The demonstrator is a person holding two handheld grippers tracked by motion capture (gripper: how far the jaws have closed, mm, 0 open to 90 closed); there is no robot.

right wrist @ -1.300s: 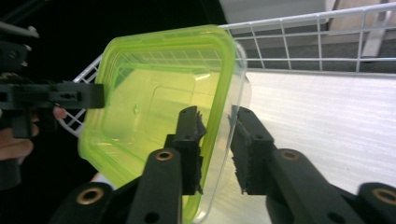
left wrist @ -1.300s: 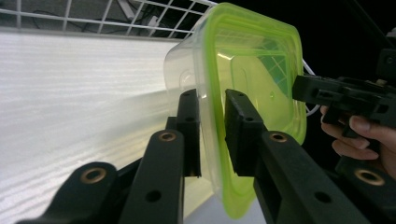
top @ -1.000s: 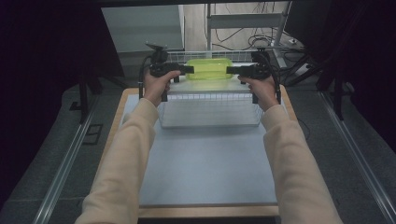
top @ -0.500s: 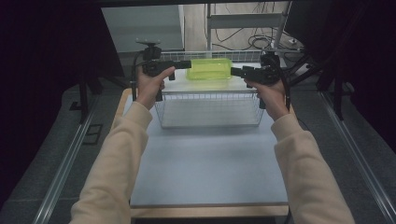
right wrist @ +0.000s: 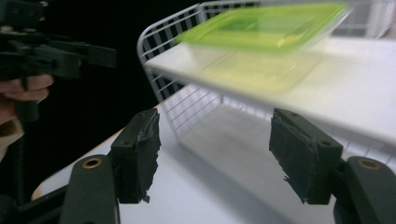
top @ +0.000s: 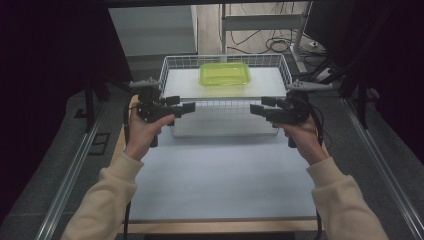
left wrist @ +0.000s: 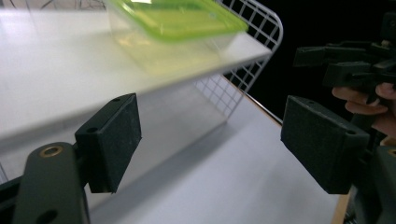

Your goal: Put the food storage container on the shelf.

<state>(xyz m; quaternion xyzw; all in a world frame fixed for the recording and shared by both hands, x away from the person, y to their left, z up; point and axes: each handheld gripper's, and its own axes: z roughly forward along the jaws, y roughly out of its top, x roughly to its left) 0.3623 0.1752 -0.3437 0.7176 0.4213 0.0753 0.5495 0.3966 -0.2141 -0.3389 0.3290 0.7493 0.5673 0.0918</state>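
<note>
High view: left tool [top: 186, 106] and right tool [top: 256, 109] held level above the worktop [top: 220, 175], tips turned toward each other, well apart, both in front of the white wire basket [top: 170, 67]. Clear container with lime-green lid [top: 225, 74] resting flat on the white shelf board [top: 260, 82] across the top of the basket, lid on, far from both tools and touched by neither. Cream sleeves [top: 112, 200] entering from the bottom edge.

Left gripper view: own two black pads [left wrist: 114, 140] standing wide apart, nothing between them but bare worktop and the basket's lower space; jaws just been opening. Container up on the board at the top of the frame, basket's wire corner behind it, right tool and the fingers holding it at the far right.

Right gripper view: own pads [right wrist: 142, 154] likewise spread, empty gap between them, jaws just been opening; pad edges frayed. Green-lidded container blurred on the board above, left tool in its hand at the upper left.
</note>
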